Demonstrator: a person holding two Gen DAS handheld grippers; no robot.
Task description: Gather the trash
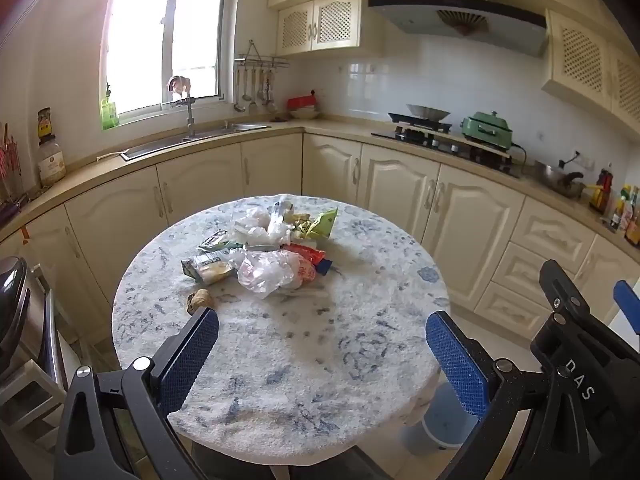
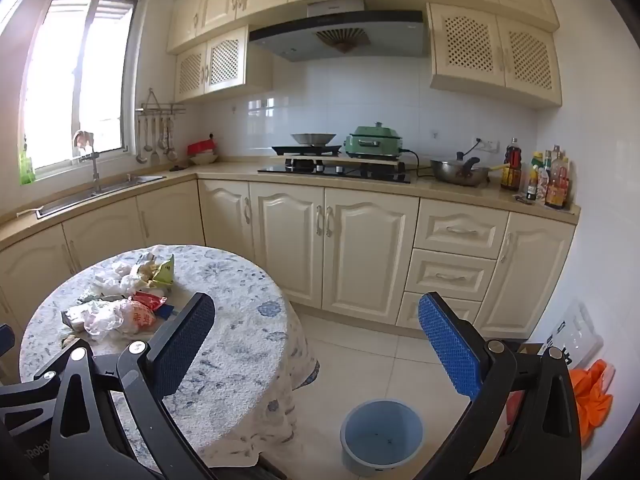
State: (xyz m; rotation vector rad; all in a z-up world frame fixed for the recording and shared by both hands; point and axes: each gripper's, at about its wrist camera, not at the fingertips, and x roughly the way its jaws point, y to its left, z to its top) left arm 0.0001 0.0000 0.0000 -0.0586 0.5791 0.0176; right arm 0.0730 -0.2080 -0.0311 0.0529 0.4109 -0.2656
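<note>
A pile of trash (image 1: 268,250) lies on the far half of a round table (image 1: 300,360) with a blue-white cloth: crumpled plastic bags, a green wrapper (image 1: 322,224), a red wrapper (image 1: 306,254) and a small brown lump (image 1: 199,300). The pile also shows in the right wrist view (image 2: 120,300). A pale blue bin (image 2: 382,438) stands open and empty on the floor right of the table. My left gripper (image 1: 320,332) is open and empty above the table's near half. My right gripper (image 2: 316,320) is open and empty beside the table, above the floor.
Cream kitchen cabinets (image 2: 332,240) run behind the table, with a sink (image 1: 180,142), a stove (image 2: 336,168) and bottles (image 2: 548,178) on the counter. An orange bag (image 2: 592,392) lies by the right wall. A steel appliance (image 1: 16,312) stands left of the table.
</note>
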